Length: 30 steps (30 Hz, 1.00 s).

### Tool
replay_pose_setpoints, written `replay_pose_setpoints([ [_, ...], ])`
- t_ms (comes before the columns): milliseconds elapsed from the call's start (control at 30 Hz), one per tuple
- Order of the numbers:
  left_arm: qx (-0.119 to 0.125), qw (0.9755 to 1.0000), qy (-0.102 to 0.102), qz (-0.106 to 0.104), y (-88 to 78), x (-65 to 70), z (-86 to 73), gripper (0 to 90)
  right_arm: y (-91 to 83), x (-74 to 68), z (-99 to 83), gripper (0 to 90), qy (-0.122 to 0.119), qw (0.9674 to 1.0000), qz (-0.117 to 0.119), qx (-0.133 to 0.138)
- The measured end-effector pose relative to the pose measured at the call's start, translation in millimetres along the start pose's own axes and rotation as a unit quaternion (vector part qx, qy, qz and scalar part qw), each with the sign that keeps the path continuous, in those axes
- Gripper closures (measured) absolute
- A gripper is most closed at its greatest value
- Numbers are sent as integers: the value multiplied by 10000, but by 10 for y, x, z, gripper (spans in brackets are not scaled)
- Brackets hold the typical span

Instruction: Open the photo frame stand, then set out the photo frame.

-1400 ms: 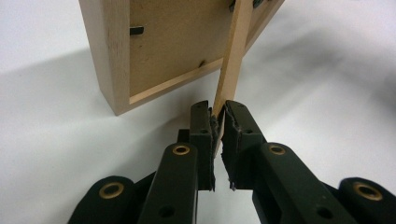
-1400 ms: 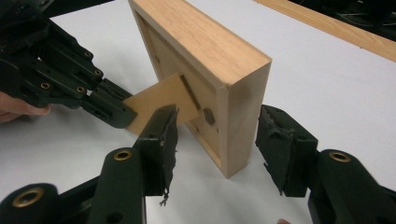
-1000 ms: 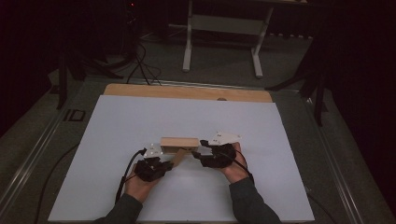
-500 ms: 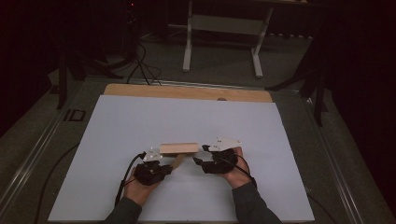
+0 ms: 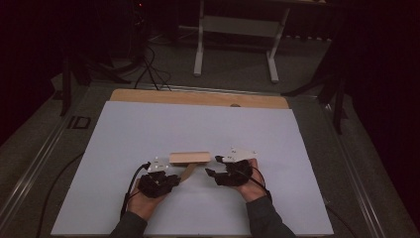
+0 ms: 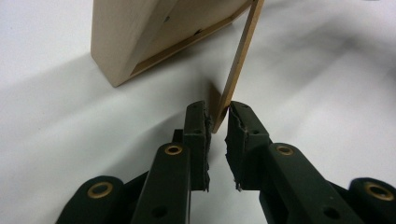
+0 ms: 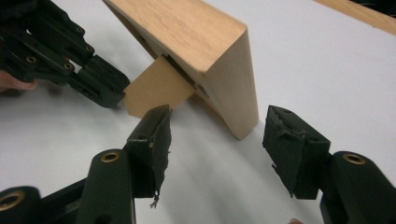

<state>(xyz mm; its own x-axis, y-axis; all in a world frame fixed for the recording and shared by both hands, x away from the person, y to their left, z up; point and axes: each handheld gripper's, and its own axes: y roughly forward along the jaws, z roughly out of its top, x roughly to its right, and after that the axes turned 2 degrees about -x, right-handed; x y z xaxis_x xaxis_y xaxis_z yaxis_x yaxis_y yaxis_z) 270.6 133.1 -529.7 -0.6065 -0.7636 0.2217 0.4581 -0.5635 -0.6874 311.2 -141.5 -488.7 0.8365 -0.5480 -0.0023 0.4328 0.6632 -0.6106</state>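
Two claws sit nearest me on the white bench [image 5: 119, 134], and I read the scene outward from them. My left claw [image 6: 218, 122] has a thin wooden panel [image 6: 240, 56] edge-on between its fingertips; its jaws have just been opening, and I see a sliver of gap beside the panel, so I judge the pinch released or nearly so. My right claw [image 7: 217, 135] stands wide with nothing between its jaws, poised just short of the near corner of the wooden box [image 7: 205, 42].

Just beyond both claws, the box [image 5: 189, 157] lies near the middle of the bench, closer to my edge, with the panel sticking out of its underside toward my left claw [image 5: 174, 179].

Handling, as I judge it: the box looks like light, stiff, smooth beech, likely to skate on the bench, so I'd clamp it across its short end. The panel is thin and could snap or jam if levered sideways; grip it near its free edge and pull straight along the slot.

From the right gripper view I get the groove where the panel enters the box, and the left claw's tips at the panel's end. From the high view I get the right claw [image 5: 218, 169], and the bare wooden strip [image 5: 198, 98] along the bench's far edge.
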Motion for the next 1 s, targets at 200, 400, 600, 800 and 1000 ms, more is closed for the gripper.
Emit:
replay_pose_setpoints([
  [200, -21, 10000, 64, 55, -24, 5, 5, 767, 16, -1, -13, 413, -38, 10000, -2, -58],
  [400, 52, 10000, 10, 33, -79, -11, -8, 759, -5, 8, -32, 416, -38, 10000, -41, -71],
  [600, 116, 9999, -53, 21, -121, -33, -13, 758, 3, 2, -32, 416, -81, 9999, -49, -100],
  [800, 179, 9998, -63, 66, -170, -53, -8, 759, 2, 17, -28, 418, -69, 9999, -81, -94],
  [1000, 271, 9995, -94, 131, -207, -74, 1, 758, -30, 48, -27, 419, -25, 9999, -106, -41],
])
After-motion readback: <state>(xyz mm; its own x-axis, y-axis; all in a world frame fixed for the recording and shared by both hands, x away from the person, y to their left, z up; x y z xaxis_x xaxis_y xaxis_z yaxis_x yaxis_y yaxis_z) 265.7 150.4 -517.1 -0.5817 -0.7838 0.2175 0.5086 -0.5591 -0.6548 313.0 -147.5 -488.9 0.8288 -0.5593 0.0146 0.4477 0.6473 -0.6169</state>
